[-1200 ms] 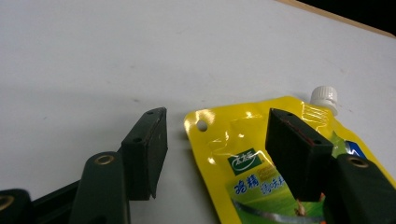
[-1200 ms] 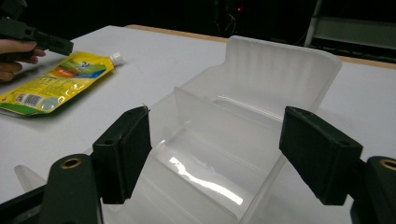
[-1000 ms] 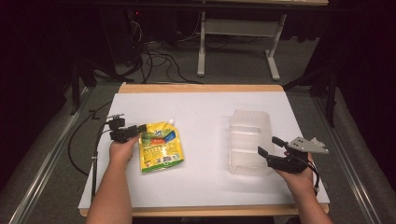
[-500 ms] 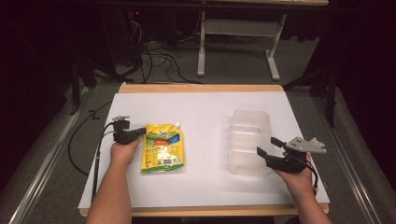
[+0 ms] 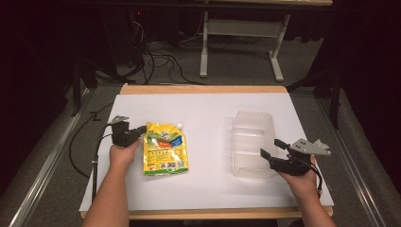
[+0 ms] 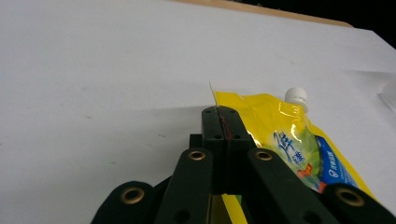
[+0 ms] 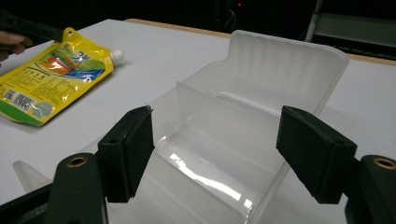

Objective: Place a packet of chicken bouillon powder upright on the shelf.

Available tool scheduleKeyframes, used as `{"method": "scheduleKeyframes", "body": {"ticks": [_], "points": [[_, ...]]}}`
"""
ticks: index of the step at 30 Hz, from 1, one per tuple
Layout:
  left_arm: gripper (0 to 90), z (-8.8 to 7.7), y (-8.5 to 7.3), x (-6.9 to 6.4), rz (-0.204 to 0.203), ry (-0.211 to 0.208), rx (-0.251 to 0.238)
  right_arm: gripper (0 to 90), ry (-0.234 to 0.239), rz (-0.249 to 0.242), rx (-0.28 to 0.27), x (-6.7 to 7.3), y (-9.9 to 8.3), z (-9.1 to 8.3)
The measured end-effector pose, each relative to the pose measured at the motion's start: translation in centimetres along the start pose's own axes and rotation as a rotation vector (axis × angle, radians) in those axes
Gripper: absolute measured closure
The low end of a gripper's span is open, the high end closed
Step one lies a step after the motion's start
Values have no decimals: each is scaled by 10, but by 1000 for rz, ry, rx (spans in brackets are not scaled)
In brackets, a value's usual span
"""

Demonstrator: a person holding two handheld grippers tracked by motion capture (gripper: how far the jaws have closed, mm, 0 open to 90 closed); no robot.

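Left gripper is pinched on the yellow pouch, seemingly its corner; right gripper gapes wide over the clear tray.

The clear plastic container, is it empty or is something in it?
Empty: the clear container shows only bare compartments; the yellow pouch lies apart on the table.

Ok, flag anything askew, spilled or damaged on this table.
Nothing stands out. The yellow pouch lies flat and capped, one corner pinched in the left tongs. The clear tray sits upright; right tongs open.
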State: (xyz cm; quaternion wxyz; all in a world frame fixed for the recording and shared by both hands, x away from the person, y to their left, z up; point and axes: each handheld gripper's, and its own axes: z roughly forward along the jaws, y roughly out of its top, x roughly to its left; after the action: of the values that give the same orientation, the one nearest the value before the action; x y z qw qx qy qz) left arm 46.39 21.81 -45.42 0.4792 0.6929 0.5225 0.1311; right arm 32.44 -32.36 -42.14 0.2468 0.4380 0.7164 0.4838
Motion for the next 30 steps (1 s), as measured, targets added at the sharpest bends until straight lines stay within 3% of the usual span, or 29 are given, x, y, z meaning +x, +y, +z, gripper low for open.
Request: {"method": "scheduleKeyframes", "body": {"ticks": [1, 6, 17, 30], "points": [[900, -8, 2, -4, 9, -10, -31, 280, -2, 2, -2, 1, 0, -1], [900, -23, 5, -14, 45, -17, -76, 281, 0, -1, -3, 1, 0, -1], [900, -71, 0, -46, 137, -58, -225, 275, 7, -20, -22, 7, 4, -4], [900, -119, -17, -80, 229, -145, -318, 266, 43, -80, -34, 32, 11, -7]]}}
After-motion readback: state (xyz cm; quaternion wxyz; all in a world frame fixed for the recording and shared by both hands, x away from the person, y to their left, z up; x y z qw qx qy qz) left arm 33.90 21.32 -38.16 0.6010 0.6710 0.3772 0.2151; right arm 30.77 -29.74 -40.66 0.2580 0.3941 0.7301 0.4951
